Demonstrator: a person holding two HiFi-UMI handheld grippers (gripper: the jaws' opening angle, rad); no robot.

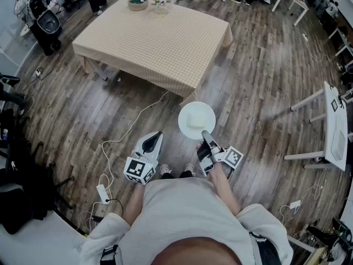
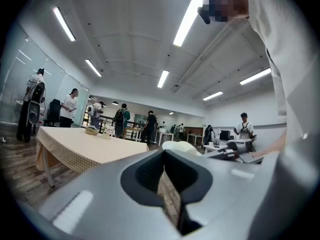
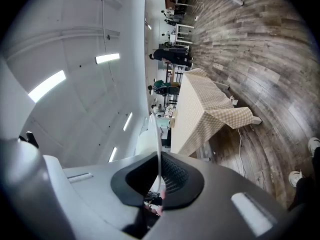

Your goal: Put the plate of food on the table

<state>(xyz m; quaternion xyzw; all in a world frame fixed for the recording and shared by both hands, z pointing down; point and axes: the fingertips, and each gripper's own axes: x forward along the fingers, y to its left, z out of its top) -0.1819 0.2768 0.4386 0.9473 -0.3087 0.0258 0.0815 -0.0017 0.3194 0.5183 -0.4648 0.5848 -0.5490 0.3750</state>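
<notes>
Standing on a wood-plank floor point(image 1: 259, 76), a person point(image 1: 187, 214) carries one gripper in each hand, seen from above in the head view. The right gripper point(image 1: 205, 136) is clamped on the near rim of a white plate point(image 1: 197, 120), which is held level in the air above the floor; in the right gripper view the thin rim runs edge-on between the two dark pads. A pale mound of food point(image 1: 194, 121) sits on the plate. The left gripper point(image 1: 157, 137), at 8 o'clock from the plate and apart from it, has its jaws drawn narrow to a pointed tip with nothing between them; its own view shows only a slim strip of floor in the gap. The table point(image 1: 154, 37), draped in a beige checked cloth point(image 1: 207, 65), lies at 11 o'clock from the plate, its nearest corner a short way beyond the plate. A bowl point(image 1: 137, 3) stands at the table's far edge, at 12 o'clock. A white cable point(image 1: 132, 123) trails from under the near table corner toward 7 o'clock, ending near a power strip point(image 1: 103, 192).
</notes>
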